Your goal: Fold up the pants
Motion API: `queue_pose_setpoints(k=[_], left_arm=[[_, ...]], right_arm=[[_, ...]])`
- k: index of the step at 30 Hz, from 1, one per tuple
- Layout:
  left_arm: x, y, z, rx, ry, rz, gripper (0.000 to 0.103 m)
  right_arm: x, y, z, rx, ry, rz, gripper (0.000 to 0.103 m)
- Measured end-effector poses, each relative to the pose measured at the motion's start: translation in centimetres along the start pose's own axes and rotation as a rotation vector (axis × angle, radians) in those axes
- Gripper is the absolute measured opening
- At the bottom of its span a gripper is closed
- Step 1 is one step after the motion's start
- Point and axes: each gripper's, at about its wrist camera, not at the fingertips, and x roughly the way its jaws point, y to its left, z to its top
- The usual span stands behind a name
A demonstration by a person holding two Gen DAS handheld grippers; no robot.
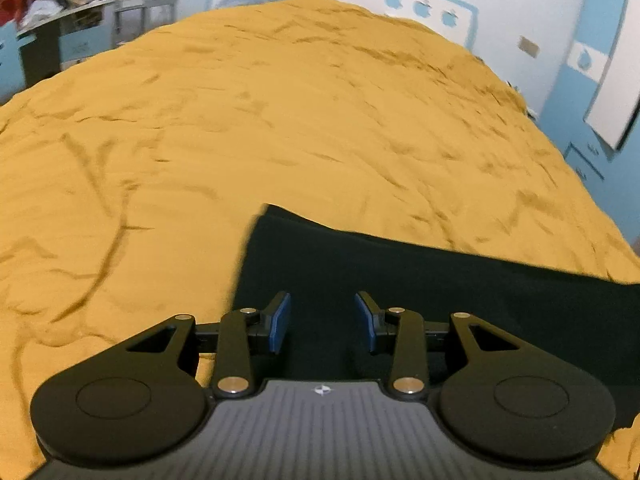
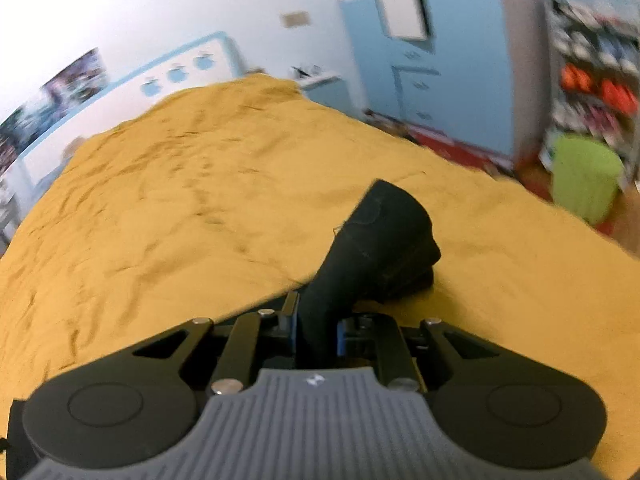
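I see the black pants (image 1: pixel 400 280) lying on the mustard bedspread (image 1: pixel 280 120). My left gripper (image 1: pixel 322 322) is above the flat cloth near its corner, fingers spread and empty. My right gripper (image 2: pixel 318 330) has its blue pads (image 2: pixel 341 336) pinching a bunched fold of the pants (image 2: pixel 380 240), lifted off the bedspread (image 2: pixel 180 200).

A big bed with a yellow cover (image 1: pixel 280 120) fills the room. Walls (image 2: pixel 160 8) are white and blue. A green bin (image 2: pixel 584 178) stands on the floor.
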Motion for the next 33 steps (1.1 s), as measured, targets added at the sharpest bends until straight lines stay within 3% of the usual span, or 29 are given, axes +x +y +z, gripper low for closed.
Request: queue_pose_setpoints(k=[9,12,16,21,23,25,30,33], left_arm=[[-2.1,6.5,-0.1,-0.106,-0.019,0.003,0.044],[-2.4,7.6,-0.6,-0.110,-0.013,0.006,0.044],[-2.3,8.1,-1.2,-0.132,0.002,-0.008,0.044],[-1.6,5.0,-1.9,-0.085,0.037,-0.112,0.045],[-1.4,2.6,-1.9,-0.051,0.052,-0.156,0.051],[-0.8,0.4,-1.7,-0.034,0.083,-0.201,0.053],[1.0,-3.9,-1.0,-0.005,0.161,-0.299,0.062],[2.5,-5.5,-1.2,-0.011,0.213,-0.337,0.066]], right_arm=[[-1.5,16.8,-1.5,-0.303,-0.047,0.164,0.010],[-1.4,22.5,-4.2,-0.432,-0.016,0.209,0.009],[-0.2,25.9,-9.2,-0.577,0.076,0.251,0.009],[0.8,25.5,-14.7,-0.732,0.172,0.290,0.011],[1.2,24.6,-15.4,-0.743,0.203,0.311,0.021],[1.5,24.1,-15.8,-0.764,0.273,0.349,0.036],[0.3,21.3,-14.5,-0.694,0.400,0.503,0.037],[-1.2,18.9,-13.2,-0.625,0.424,0.572,0.037]])
